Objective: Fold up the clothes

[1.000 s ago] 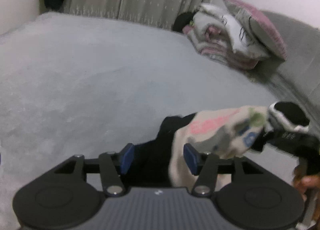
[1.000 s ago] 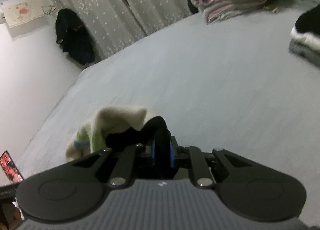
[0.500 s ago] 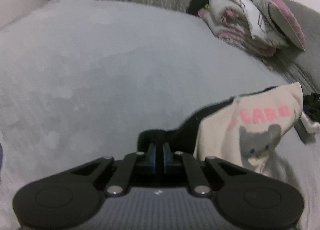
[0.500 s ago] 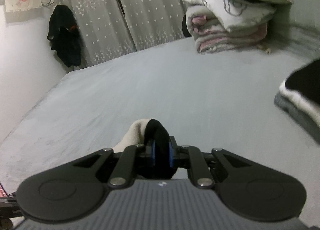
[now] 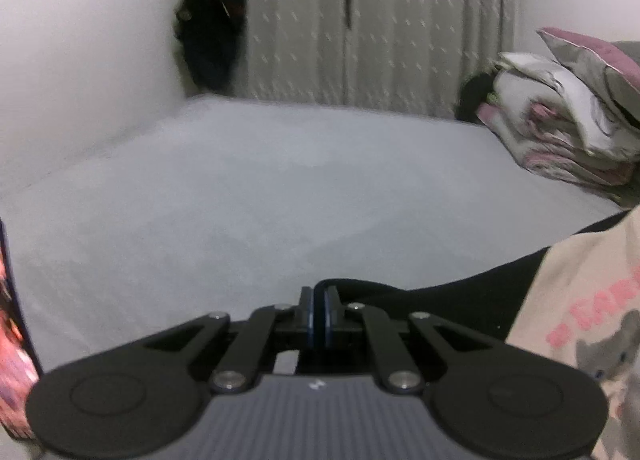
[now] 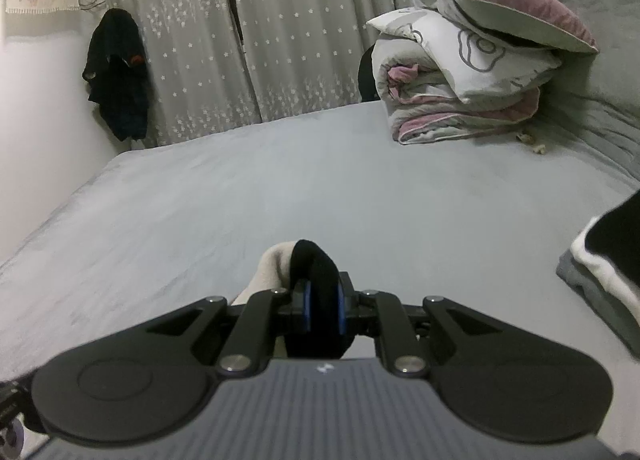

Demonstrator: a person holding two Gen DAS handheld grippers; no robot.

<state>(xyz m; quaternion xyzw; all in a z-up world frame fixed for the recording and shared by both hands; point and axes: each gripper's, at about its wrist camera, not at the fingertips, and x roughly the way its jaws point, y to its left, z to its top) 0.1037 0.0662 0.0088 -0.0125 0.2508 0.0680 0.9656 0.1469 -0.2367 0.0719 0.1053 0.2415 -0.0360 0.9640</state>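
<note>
A black and cream shirt [image 5: 560, 300] with pink letters and a grey cat print hangs stretched to the right in the left wrist view. My left gripper [image 5: 319, 310] is shut on its black edge. In the right wrist view, my right gripper [image 6: 322, 308] is shut on another black part of the shirt [image 6: 312, 264], with cream cloth bunched just left of the fingers. Both grippers hold the garment up above the grey bed [image 6: 280, 188]. The rest of the shirt is hidden below the grippers.
Rolled bedding and a pink-grey pillow [image 6: 472, 72] are piled at the bed's far right. A folded stack of clothes [image 6: 604, 280] lies at the right edge. A dark garment [image 6: 118, 72] hangs by the curtains. A wall borders the bed's left side.
My left gripper went from open beside the shirt to shut on its black edge. Both grippers lifted and tilted up, spreading the shirt between them.
</note>
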